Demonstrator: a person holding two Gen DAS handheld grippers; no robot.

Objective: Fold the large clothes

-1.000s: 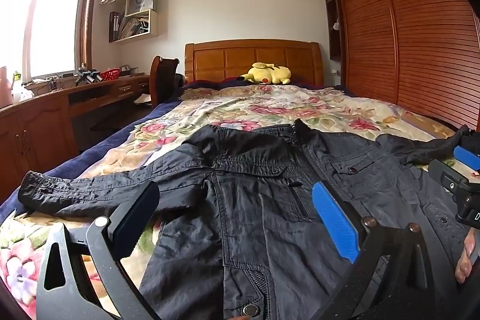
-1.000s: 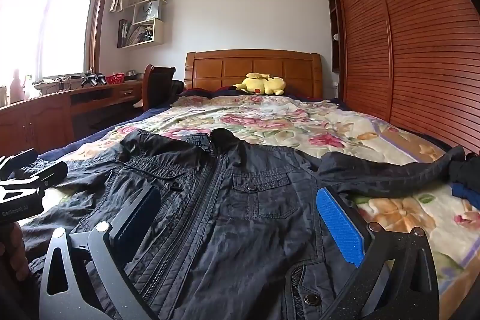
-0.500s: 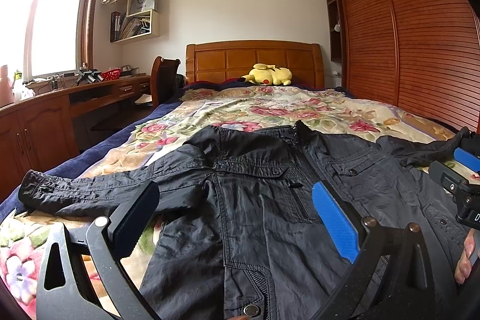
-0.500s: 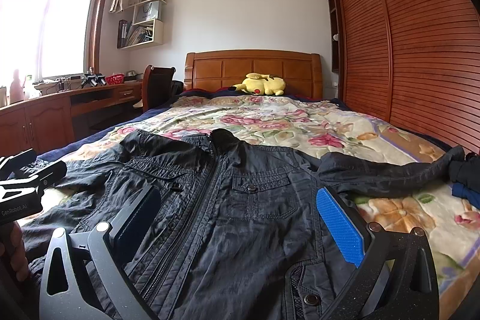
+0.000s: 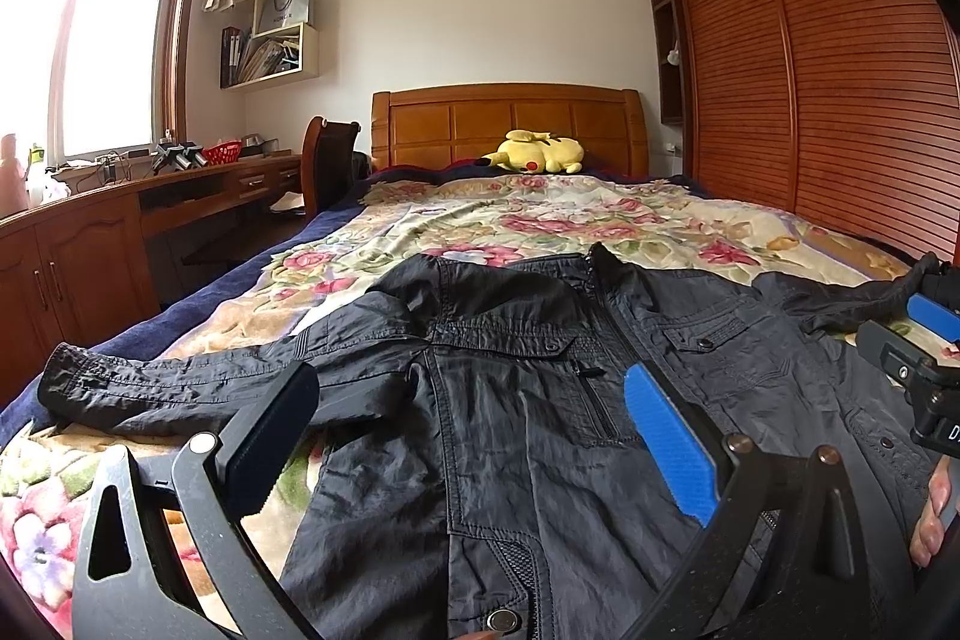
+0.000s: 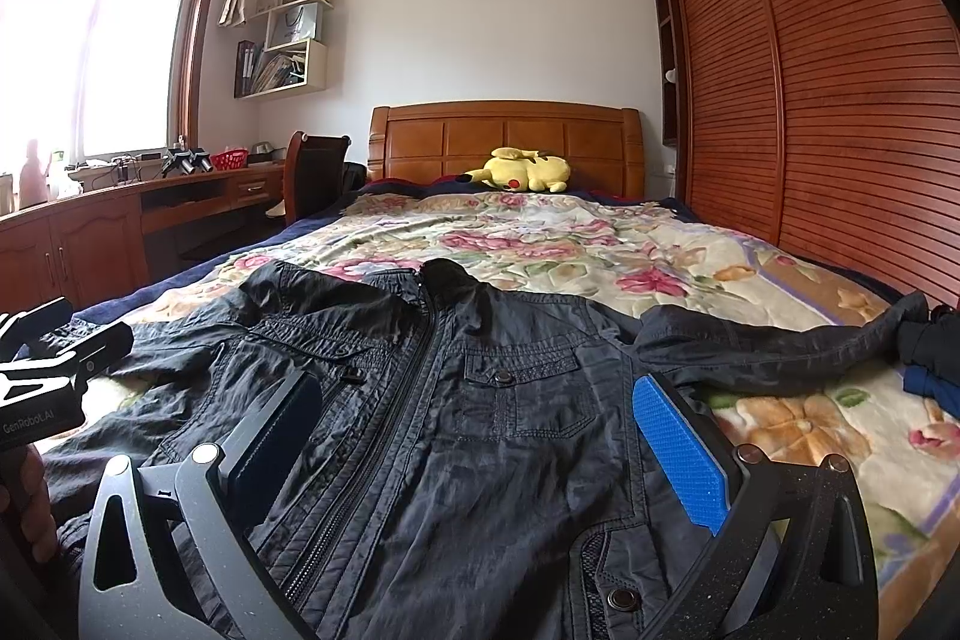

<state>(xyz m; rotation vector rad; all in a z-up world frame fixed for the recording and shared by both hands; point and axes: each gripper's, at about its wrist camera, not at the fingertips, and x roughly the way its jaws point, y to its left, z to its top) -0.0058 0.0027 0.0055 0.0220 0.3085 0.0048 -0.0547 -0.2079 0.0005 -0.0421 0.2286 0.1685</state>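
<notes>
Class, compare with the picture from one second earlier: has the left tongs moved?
No. In the left wrist view, the left tongs frame the black jacket and headboard just as before.

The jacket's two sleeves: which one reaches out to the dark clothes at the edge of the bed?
The sleeve on the wardrobe side. Its cuff ends right by the dark clothes, while the window-side sleeve ends near the blue bed edge.

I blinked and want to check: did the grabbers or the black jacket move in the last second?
Nothing visibly changed. The left gripper and right gripper are open as before, holding nothing, above the black jacket, which lies spread flat on the bed with both sleeves out.
</notes>
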